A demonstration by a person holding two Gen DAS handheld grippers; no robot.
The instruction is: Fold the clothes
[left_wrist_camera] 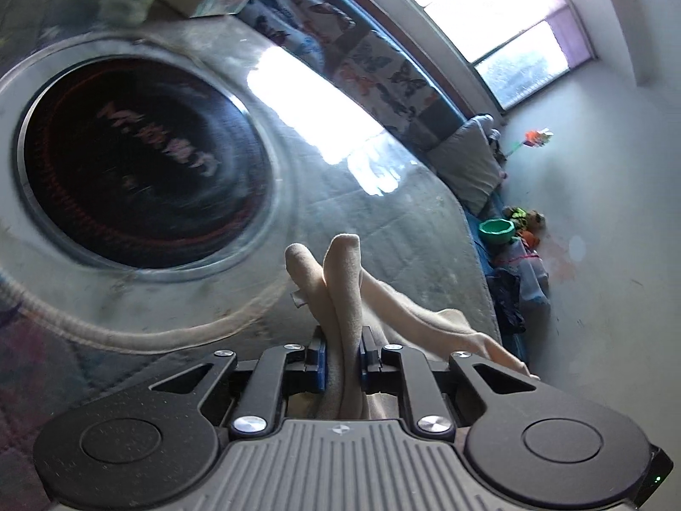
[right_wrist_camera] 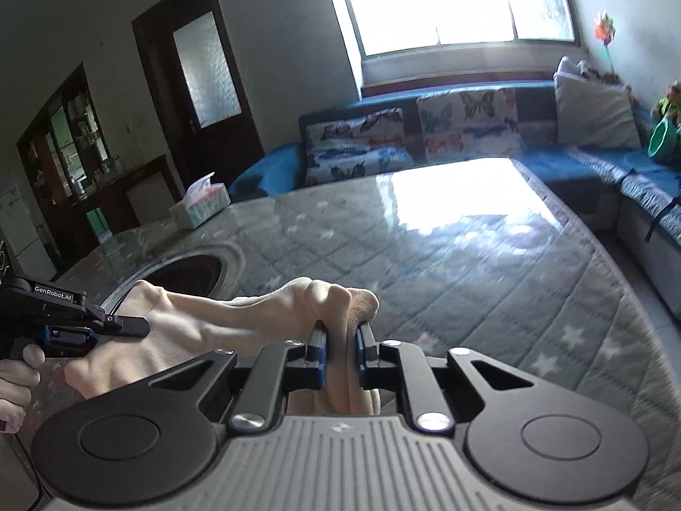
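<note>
The step in hand looks like the lifting of a garment, so that it can be spread and then folded. The left gripper (left_wrist_camera: 342, 362) pinches a bunch of the cream cloth (left_wrist_camera: 340, 281) between its blue pads (left_wrist_camera: 321, 364); the fabric stands up past the fingertips in two soft ridges and trails away to the right, over the quilted table cover (left_wrist_camera: 383, 221). The right gripper (right_wrist_camera: 340, 355) also has its fingers pressed on the cloth (right_wrist_camera: 340, 302), with a gathered lump of it rising above the tips. In the right wrist view the garment stretches from this grip across to the left gripper (right_wrist_camera: 127, 325), which is held by a person's hand (right_wrist_camera: 17, 377) at the left edge. So the cloth hangs between the two grippers, above the table and beside the dark round inset (right_wrist_camera: 191, 272) in the table top. How much of the cloth lies on the table cannot be told, because the gripper bodies hide it.

The task seems to be at an early point: no folded edge or neat layer is visible. The next move probably calls for raising both hands together and drawing them apart, so the fabric opens flat. Both grips hold thick bunches, so one layer may slip out if the pull is uneven. The tissue box (right_wrist_camera: 200, 206) stands well apart, at the far corner.
</note>
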